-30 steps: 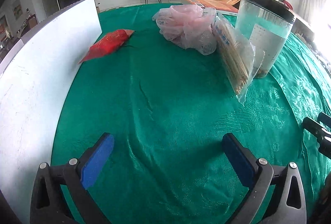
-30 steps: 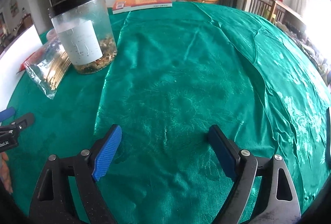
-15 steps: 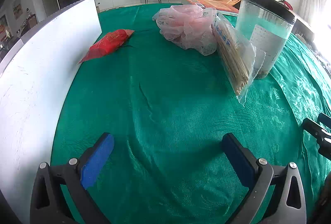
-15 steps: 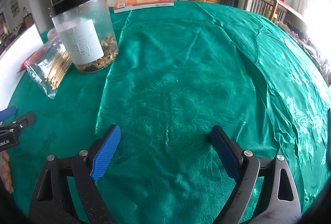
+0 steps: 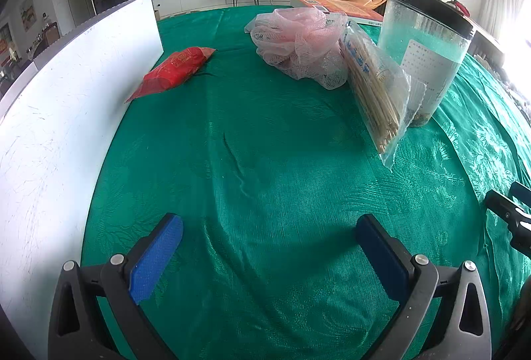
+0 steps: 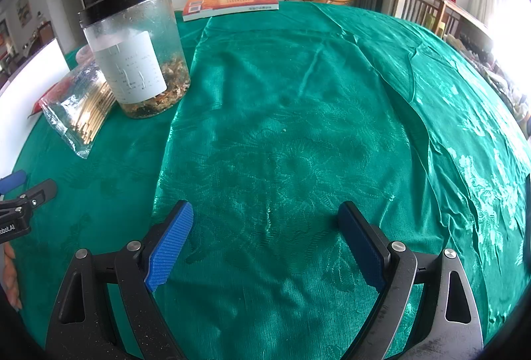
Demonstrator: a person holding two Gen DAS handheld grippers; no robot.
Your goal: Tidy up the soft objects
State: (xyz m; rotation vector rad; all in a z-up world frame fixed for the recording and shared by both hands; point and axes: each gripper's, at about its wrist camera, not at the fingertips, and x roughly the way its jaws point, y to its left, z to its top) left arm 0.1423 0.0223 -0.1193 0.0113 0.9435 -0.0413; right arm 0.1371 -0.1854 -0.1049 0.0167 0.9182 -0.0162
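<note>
Low wrist views, shared jar (image 5: 428, 51)

Board (image 5: 76, 101): stood along the table's left edge.
Packet (image 5: 172, 69): laid beside the board.
Mesh bundle (image 5: 298, 44): placed right of the packet.
Stick bag (image 5: 375, 87): leaned against the jar (image 5: 428, 51).
Book (image 6: 229, 4): laid behind the jar.

In the left wrist view the bag of sticks (image 5: 375, 87) hides the lower left of the jar (image 5: 428, 47), and the print on the jar's label is too small to read. The book (image 5: 338, 5) lies partly behind the pink mesh (image 5: 298, 44). The right gripper (image 5: 511, 210) is cut off by the edge. In the right wrist view the red packet (image 6: 54, 92) shows only as a sliver behind the bag, and the pink mesh barely peeks out beside the jar.
</note>
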